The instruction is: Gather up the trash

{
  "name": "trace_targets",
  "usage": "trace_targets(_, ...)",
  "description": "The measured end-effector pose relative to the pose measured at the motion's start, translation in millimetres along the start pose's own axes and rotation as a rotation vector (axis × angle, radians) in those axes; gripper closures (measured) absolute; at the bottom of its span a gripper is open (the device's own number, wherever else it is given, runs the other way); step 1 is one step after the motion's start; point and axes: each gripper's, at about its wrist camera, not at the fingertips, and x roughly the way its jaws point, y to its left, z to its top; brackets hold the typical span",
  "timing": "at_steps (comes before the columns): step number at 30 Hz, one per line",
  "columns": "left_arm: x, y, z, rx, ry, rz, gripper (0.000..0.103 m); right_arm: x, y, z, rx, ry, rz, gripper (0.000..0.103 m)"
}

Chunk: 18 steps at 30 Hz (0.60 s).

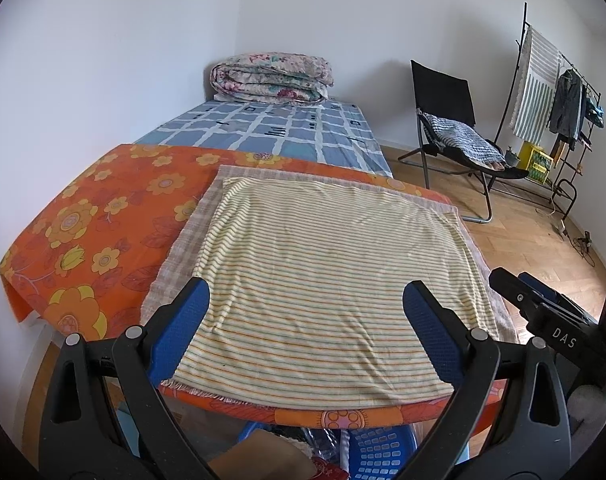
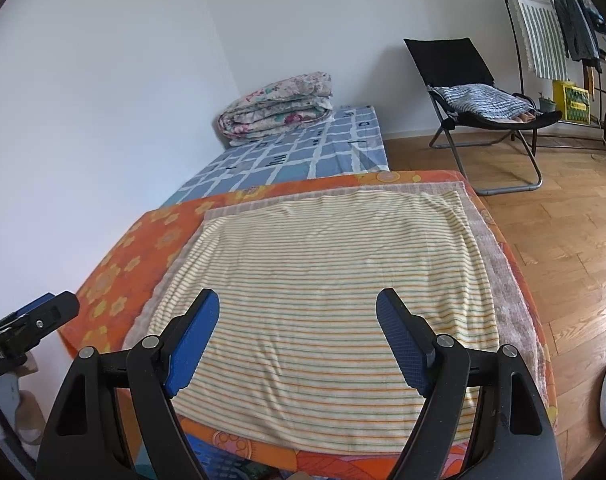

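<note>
My left gripper is open and empty, held above the near edge of a striped yellow cloth on a table with an orange flowered cover. My right gripper is open and empty too, above the same striped cloth. The right gripper also shows at the right edge of the left wrist view; the left one shows at the left edge of the right wrist view. No trash lies on the cloth. Under the table's front edge a blue basket and some clear plastic show partly.
Behind the table is a low bed with a blue checked sheet and a folded flowered quilt. A black folding chair and a clothes rack stand on the wooden floor at the right.
</note>
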Motion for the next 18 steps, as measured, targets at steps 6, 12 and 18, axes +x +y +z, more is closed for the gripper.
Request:
trace_targets(6,0.3,0.2,0.1,0.005,0.001,-0.003,0.004,0.1,2.4,-0.4,-0.008,0.003,-0.004,0.022)
trace_targets(12,-0.4,0.8,-0.9,0.003,0.001,0.001,0.004,-1.3,4.3,-2.1,-0.020,0.002,-0.011,0.022)
trace_targets(18,1.0,0.4,-3.3,0.004,0.007,0.006,0.004,-2.2,4.8,-1.7,-0.020,0.002,-0.019,0.022)
